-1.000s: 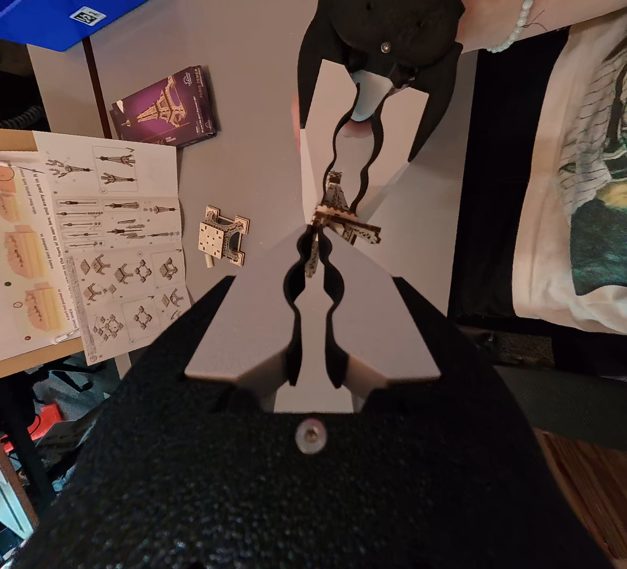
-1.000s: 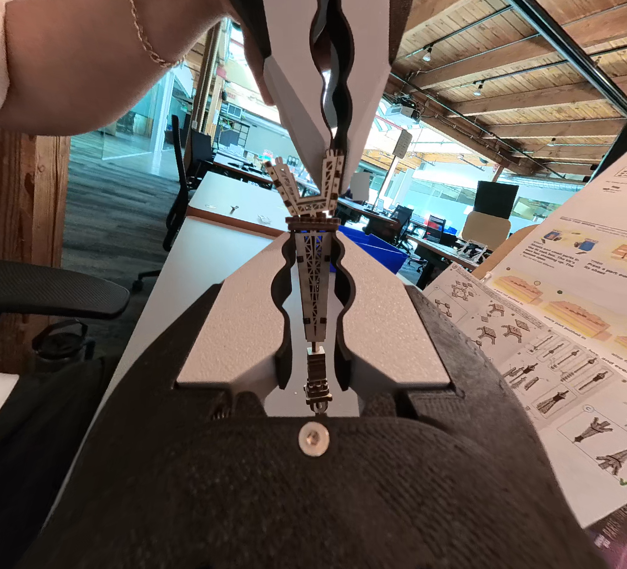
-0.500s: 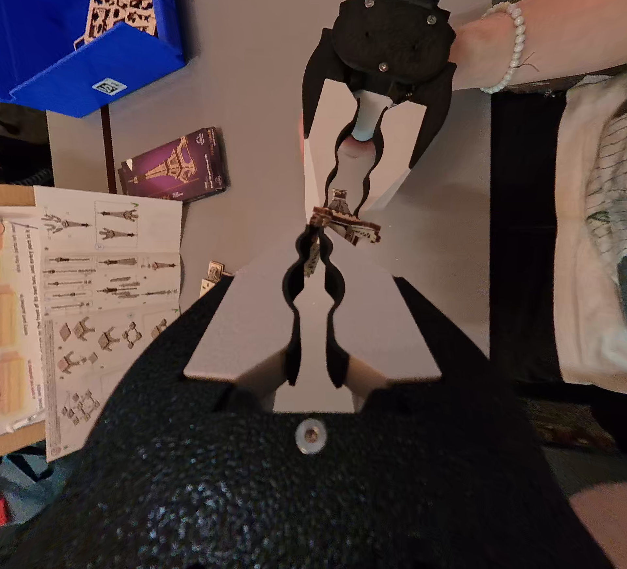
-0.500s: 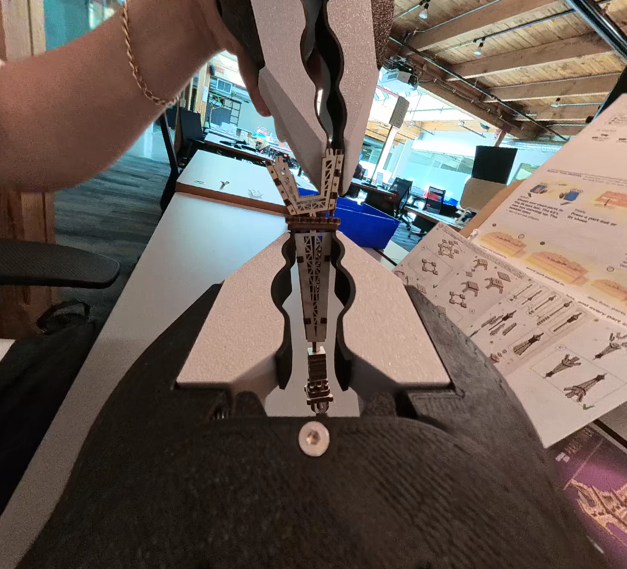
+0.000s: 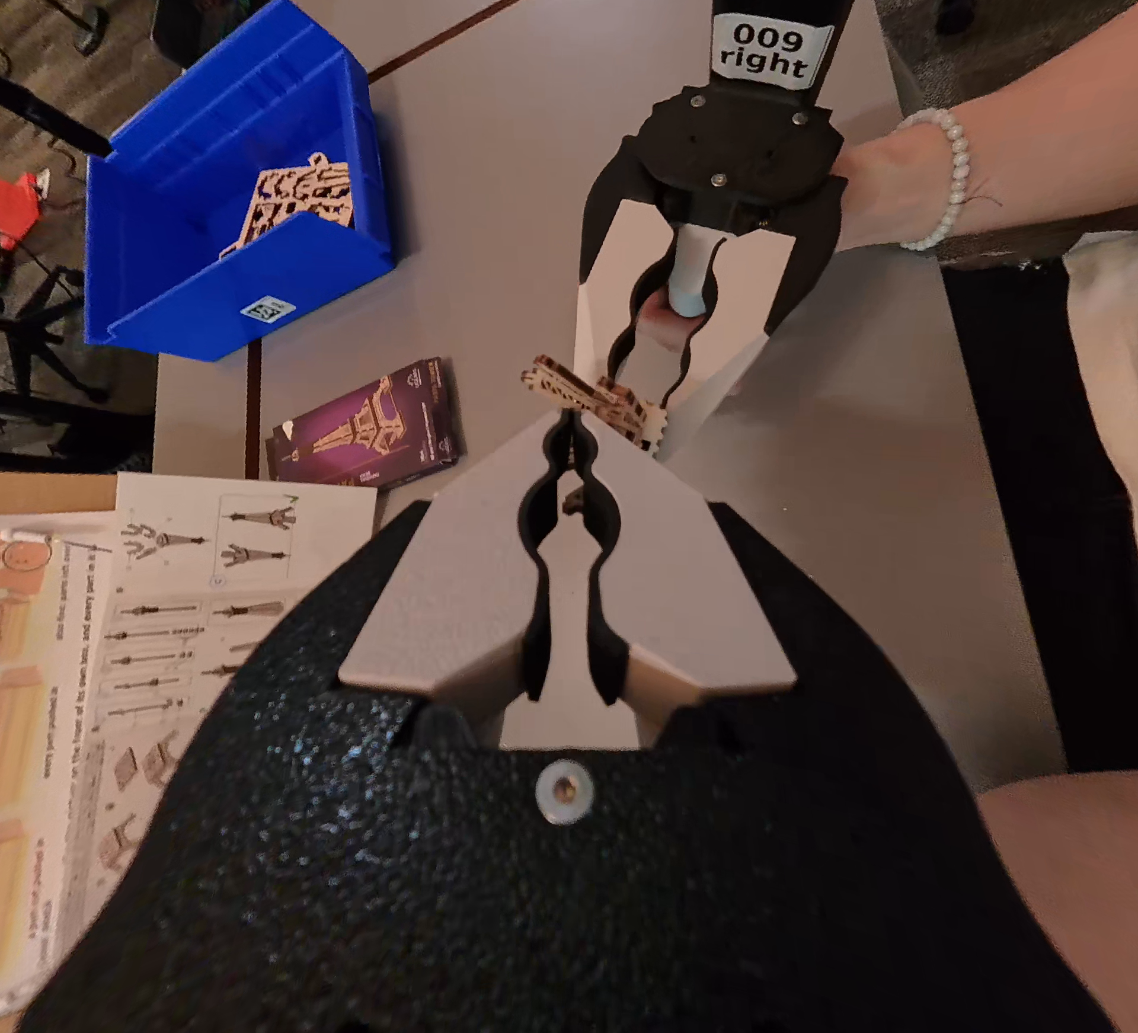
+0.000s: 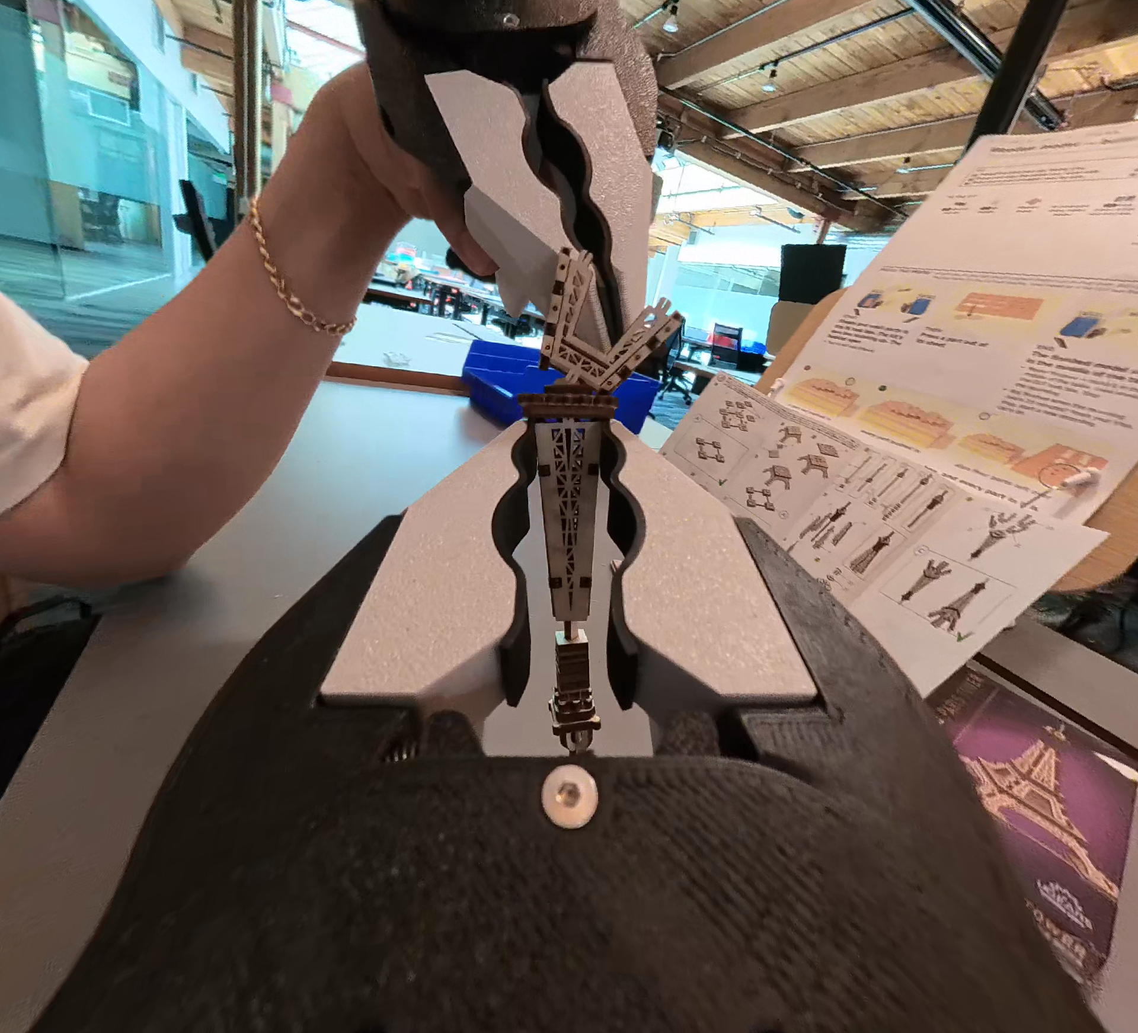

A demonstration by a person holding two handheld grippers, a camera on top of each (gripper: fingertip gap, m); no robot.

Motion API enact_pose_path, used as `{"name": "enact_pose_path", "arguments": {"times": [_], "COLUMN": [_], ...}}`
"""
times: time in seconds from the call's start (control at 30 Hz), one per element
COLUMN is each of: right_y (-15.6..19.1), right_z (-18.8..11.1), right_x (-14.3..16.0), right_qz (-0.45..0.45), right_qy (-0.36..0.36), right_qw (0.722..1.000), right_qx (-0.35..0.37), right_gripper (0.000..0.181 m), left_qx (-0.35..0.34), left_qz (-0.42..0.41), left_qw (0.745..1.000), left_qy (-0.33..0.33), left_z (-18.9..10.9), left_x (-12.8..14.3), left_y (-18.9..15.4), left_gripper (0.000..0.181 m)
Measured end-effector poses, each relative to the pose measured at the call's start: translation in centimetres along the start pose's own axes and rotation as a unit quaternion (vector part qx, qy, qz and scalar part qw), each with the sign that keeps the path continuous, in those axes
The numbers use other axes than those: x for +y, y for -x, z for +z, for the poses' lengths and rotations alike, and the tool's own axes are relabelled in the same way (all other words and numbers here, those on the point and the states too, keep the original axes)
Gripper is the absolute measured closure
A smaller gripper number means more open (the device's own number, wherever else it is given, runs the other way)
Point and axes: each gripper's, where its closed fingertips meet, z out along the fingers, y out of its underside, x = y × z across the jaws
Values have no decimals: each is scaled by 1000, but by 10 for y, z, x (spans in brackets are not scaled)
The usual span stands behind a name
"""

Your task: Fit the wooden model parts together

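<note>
Right gripper (image 6: pixel 569 437) was squeezed shut on the thin tower (image 6: pixel 568 517) in the air above the desk (image 5: pixel 505 154), and left gripper (image 5: pixel 569 418) pinched a leg (image 6: pixel 569 295) at its base, so a crooked push could snap the leg.

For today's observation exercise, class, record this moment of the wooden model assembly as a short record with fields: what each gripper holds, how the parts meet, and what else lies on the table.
right gripper: shut on the tower spire, tip pointing back at its camera
left gripper: shut on one leg of the V-shaped leg piece
joint: leg piece meets the spire's wide end; whether fully seated cannot be told
table: blue bin holding a wooden parts sheet, purple model box, instruction sheet
</note>
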Motion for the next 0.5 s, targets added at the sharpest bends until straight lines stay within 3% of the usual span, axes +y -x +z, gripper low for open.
{"name": "enact_pose_path", "arguments": {"times": [0.03,0.5], "right_y": [-3,-3], "right_z": [-1,-9], "right_x": [0,13], "right_qz": [7,-9], "right_qy": [-2,41], "right_qw": [1000,999], "right_qx": [5,-14], "right_gripper": [163,163], "left_qx": [4,40], "left_qz": [6,7], "left_qw": [1000,999], "left_qy": [2,-9], "left_z": [2,9], "left_x": [0,4], "left_y": [1,-6], "left_gripper": [181,181]}}
